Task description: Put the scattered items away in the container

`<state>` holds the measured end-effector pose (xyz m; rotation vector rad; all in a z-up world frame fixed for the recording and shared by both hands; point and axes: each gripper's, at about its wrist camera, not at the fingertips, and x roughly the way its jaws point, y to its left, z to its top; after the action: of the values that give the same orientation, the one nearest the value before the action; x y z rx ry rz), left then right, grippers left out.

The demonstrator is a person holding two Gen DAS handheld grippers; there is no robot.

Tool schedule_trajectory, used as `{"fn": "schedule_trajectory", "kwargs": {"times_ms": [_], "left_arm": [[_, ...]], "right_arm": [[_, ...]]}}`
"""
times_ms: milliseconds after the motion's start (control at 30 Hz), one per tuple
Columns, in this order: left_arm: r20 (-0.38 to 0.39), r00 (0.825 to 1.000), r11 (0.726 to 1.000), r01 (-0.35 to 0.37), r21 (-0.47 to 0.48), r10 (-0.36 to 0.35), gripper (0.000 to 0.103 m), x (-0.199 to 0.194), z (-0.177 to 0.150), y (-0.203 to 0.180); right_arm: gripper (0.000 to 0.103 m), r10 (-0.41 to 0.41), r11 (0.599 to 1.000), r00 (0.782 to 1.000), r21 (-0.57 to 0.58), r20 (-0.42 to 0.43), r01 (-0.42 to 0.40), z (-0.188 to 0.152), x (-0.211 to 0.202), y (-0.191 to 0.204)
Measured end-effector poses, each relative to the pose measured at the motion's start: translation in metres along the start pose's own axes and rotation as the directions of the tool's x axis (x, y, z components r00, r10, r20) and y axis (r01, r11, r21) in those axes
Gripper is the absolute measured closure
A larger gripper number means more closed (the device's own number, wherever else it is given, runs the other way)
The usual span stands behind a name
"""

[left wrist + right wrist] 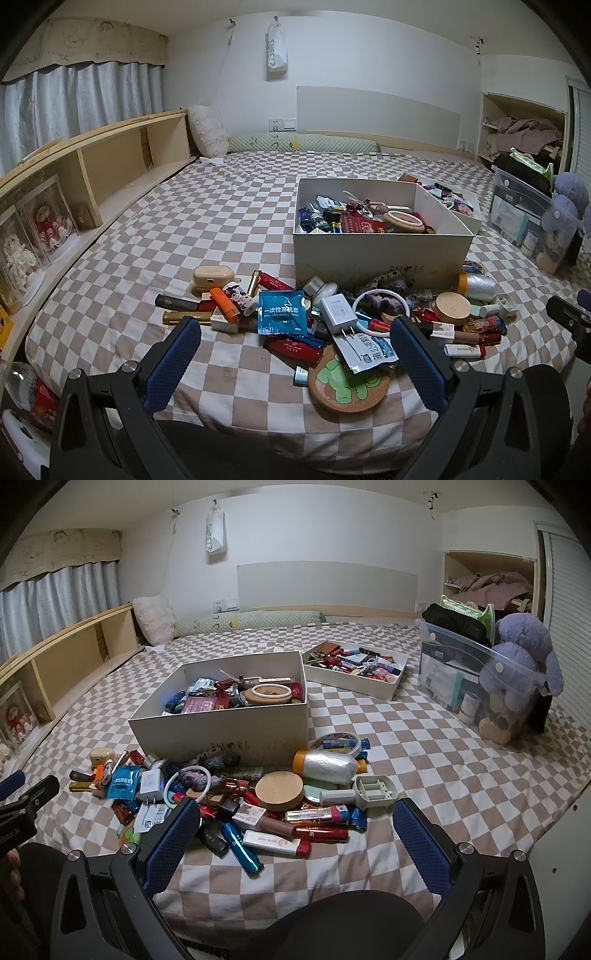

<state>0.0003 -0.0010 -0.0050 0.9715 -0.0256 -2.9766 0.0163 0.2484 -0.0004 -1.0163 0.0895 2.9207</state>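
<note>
Clutter [280,808] against box [221,734] front wall, both jaws wide

"SHOES" on the white box [221,734] front — "SWEET" on the hanging bag [276,48]

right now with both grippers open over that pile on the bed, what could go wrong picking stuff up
The pile is dense: closing the right gripper on the white lighter may also pinch the blue tube touching it.

The foil sachet rests on the cork coaster under the left gripper; flat items may slip from the pads.

The white box is already well filled, so items dropped near its rim could bounce out.
</note>
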Motion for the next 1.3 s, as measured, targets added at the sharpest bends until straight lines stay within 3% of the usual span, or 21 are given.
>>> {"fn": "schedule_trajectory", "kwargs": {"times_ms": [733, 900, 1067, 1167, 1300], "left_arm": [[-0.02, 1.0, 1.0, -0.009, -0.022, 0.009, 0.0, 0.009, -0.008, 0.003], [-0.052, 0.997, 0.998, 0.055, -0.017, -0.056, 0.0, 0.019, -0.013, 0.003], [-0.086, 0.989, 0.993, 0.114, -0.026, -0.116, 0.0, 0.032, -0.017, 0.001], [-0.112, 0.986, 0.992, 0.116, -0.055, -0.122, 0.0, 0.044, -0.016, 0.005], [-0.123, 0.986, 0.992, 0.106, -0.073, -0.114, 0.0, 0.06, -0.014, 0.011]], "right_arm": [[0.0, 0.0, 1.0, 0.999, 0.006, -0.043, 0.001, -0.007, 0.013, 0.0], [0.0, -0.002, 0.999, 0.997, 0.032, -0.073, 0.004, -0.009, 0.024, -0.005], [0.0, 0.069, 0.995, 0.996, 0.081, -0.048, -0.065, -0.009, 0.027, -0.013], [0.0, 0.116, 0.992, 0.992, 0.058, -0.046, -0.114, -0.007, 0.03, -0.014], [0.0, 0.096, 0.995, 0.993, 0.034, -0.075, -0.093, -0.003, 0.043, -0.016]]}}
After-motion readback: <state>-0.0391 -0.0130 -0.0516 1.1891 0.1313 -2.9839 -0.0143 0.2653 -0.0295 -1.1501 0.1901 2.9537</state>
